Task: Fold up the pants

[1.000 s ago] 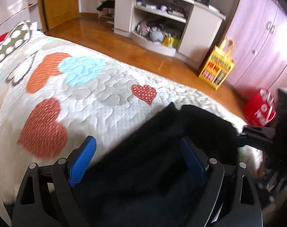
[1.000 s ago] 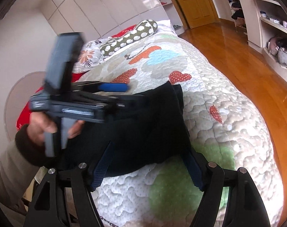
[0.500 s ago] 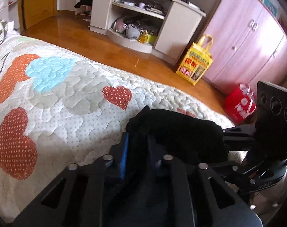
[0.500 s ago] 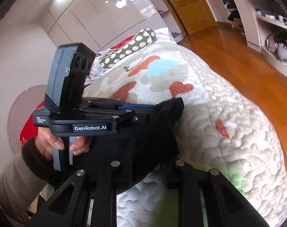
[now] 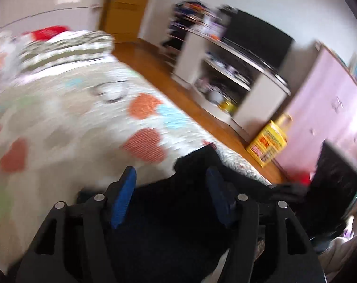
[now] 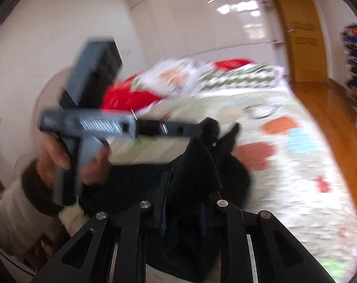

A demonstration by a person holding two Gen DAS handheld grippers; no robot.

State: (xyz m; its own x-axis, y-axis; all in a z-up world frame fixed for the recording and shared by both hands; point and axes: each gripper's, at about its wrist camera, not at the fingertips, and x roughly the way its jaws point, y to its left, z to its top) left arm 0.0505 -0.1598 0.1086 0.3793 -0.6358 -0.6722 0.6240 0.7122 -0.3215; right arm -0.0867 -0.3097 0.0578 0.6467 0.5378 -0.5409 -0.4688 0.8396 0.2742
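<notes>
Soft, floppy black pants [image 6: 197, 172] bunch in your right gripper [image 6: 185, 202], jaws opening; left gripper [image 5: 171, 188] opening wide over cloth—regrip hem at 12 o'clock.

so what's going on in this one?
A person with a handheld gripper in each hand is folding black pants on a quilted bed. The right gripper has a peak of the fabric bunched between its narrow jaws, which are opening slightly. The left gripper has its jaws spread and opening, with cloth between them but the pads not pressing on it. Both frames are motion-blurred.
</notes>
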